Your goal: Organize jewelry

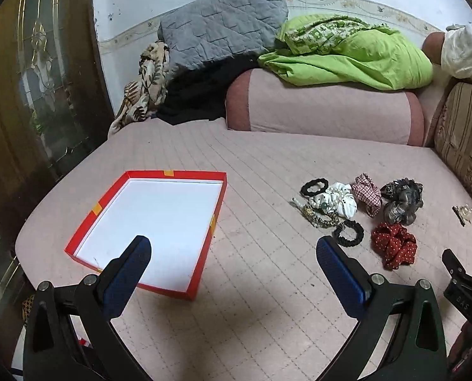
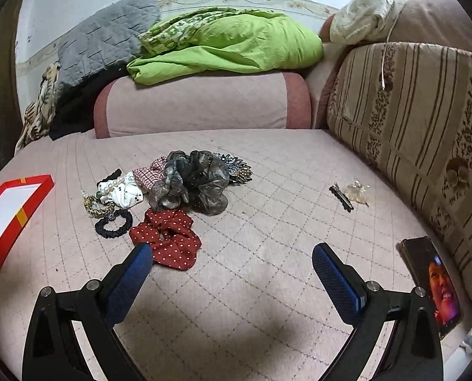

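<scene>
Scrunchies (image 2: 172, 187) piled on pink sofa seat (image 2: 267, 222), red tray (image 1: 147, 231) well apart to their left. Left tongs (image 1: 234, 250) and right tongs (image 2: 231, 257) both spread wide, holding nothing.

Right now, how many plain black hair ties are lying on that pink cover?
2. One black hair tie lies at the far left edge of the pile, beside the white scrunchie. The other black hair tie lies nearer, left of the red dotted scrunchie. More may hide underneath.
</scene>
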`<control>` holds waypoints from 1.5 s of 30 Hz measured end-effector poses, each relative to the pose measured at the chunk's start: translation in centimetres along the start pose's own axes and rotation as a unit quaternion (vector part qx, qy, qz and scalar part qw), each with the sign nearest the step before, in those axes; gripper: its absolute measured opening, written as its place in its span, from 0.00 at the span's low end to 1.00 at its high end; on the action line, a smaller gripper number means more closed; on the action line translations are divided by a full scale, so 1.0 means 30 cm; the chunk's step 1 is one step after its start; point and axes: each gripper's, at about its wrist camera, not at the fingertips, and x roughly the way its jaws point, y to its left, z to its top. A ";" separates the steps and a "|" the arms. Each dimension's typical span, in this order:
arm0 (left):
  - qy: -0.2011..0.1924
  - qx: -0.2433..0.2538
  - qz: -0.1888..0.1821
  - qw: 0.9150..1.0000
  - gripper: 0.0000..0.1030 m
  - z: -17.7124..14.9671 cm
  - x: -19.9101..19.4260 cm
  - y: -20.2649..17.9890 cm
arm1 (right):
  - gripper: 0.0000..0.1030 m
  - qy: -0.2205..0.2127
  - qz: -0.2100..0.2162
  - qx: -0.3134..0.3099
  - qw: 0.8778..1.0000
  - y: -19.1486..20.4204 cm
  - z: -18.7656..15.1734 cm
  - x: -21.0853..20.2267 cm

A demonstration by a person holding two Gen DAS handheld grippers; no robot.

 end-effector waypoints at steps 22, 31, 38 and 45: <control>0.135 0.010 -0.119 0.984 0.81 0.049 0.361 -0.164 | 0.75 0.081 0.079 0.047 0.992 -0.050 -0.006 0.142; 0.214 -0.058 -0.161 0.962 0.79 0.105 0.672 -0.222 | 0.75 0.100 0.129 0.057 0.985 -0.023 0.009 0.243; 0.266 -0.042 -0.174 0.947 0.16 0.094 0.818 -0.321 | 0.69 0.124 0.166 0.062 0.976 -0.013 0.006 0.305; 0.268 -0.059 -0.196 0.941 0.12 0.089 0.736 -0.279 | 0.08 0.147 0.200 0.060 0.967 0.016 -0.008 0.353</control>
